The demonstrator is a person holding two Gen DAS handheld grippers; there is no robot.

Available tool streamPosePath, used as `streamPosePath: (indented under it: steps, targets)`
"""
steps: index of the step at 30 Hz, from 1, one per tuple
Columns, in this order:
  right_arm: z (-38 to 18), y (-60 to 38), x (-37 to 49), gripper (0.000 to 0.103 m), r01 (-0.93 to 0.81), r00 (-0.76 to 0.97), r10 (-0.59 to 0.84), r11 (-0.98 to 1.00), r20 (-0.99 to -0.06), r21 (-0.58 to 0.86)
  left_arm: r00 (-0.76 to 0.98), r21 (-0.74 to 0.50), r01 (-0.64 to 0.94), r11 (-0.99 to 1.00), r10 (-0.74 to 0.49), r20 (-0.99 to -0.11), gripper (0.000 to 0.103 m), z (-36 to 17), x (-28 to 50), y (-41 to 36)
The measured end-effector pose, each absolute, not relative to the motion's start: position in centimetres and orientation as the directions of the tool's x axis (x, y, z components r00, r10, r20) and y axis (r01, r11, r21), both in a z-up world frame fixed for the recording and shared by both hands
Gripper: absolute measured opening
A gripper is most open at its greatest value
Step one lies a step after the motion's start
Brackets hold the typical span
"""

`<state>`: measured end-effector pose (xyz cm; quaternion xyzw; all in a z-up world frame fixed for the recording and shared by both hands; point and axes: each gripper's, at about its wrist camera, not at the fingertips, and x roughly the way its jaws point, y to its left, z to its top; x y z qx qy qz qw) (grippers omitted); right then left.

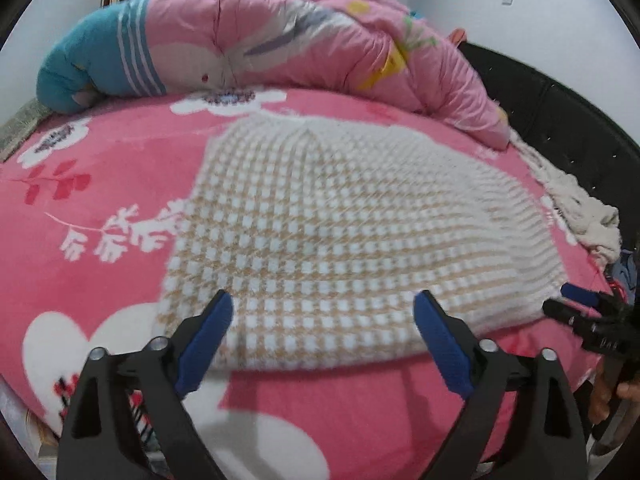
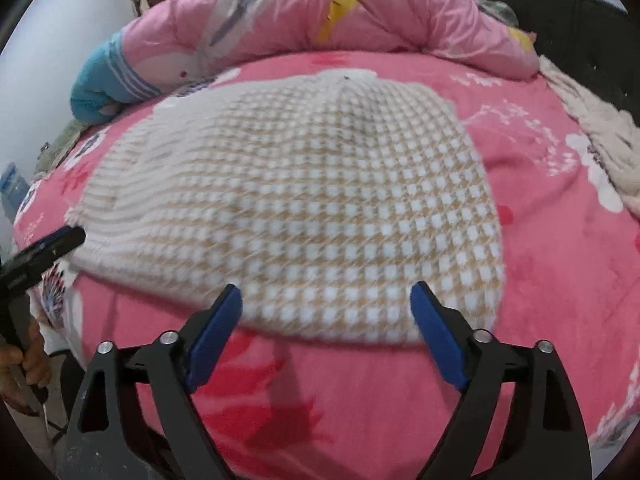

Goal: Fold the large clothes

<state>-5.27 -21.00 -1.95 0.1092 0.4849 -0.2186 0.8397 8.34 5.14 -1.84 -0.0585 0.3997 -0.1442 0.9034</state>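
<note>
Checked knit garment [image 1: 320,224] lay flat on the bed [image 1: 100,168], both tools spread wide.

The left hand-held gripper [image 1: 324,312] hung over the garment's near hem with its blue fingers [image 1: 208,340] apart, holding nothing. The right hand-held gripper [image 2: 326,304] hung likewise, wide open and empty. A pink quilt [image 1: 280,44] was bunched beyond, and a cream knit [image 1: 580,208] lay by the dark headboard [image 1: 560,112].

The bed [image 1: 280,408] wears a pink floral cover. A white-and-tan checked knit garment [image 1: 328,236] lies flat on it. A bunched pink quilt [image 1: 320,40] and a cream knit [image 1: 576,200] lie along its far edges.
</note>
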Motion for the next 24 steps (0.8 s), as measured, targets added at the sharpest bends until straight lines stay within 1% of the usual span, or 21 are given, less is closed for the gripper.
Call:
streamPosePath:
  steps: [2,7,15,19,20,22,24]
  targets:
    - [-1.5,-19.4,-6.5,0.094,0.46,0.447,-0.26,0.887,-0.856,-0.029,0.668,-0.209,0.214,0.954,-0.299,-0.681,0.098,-0.7,7.0,4.7]
    - [-1.1,-17.5,-6.8,0.095,0.452,0.445,-0.27,0.891,-0.854,-0.047,0.704,-0.16,0.202,0.966,-0.256,-0.663,0.098,0.9,4.5,3.3]
    - [0.3,-16.0,-7.1,0.095,0.445,0.46,-0.343,0.887,-0.819,-0.122,0.745,-0.047,0.129,0.991,-0.128,-0.655,0.098,2.6,3.7,1.2]
    - [0.6,-16.2,-7.0,0.095,0.451,0.469,-0.363,0.882,-0.805,-0.135,0.753,-0.028,0.094,0.995,-0.089,-0.652,0.098,2.9,3.6,0.8]
    - [0.7,-16.2,-6.9,0.095,0.454,0.469,-0.374,0.879,-0.8,-0.145,0.758,-0.013,0.068,0.998,-0.061,-0.649,0.098,2.9,3.6,0.6]
    - [0.8,-16.3,-6.9,0.095,0.455,0.47,-0.387,0.876,-0.793,-0.158,0.753,0.008,0.019,1.0,-0.009,-0.658,0.098,2.7,3.8,0.3]
    - [0.7,-16.3,-6.9,0.095,0.458,0.47,-0.395,0.873,-0.789,-0.164,0.736,0.005,0.013,1.0,-0.006,-0.677,0.098,2.3,4.1,0.2]
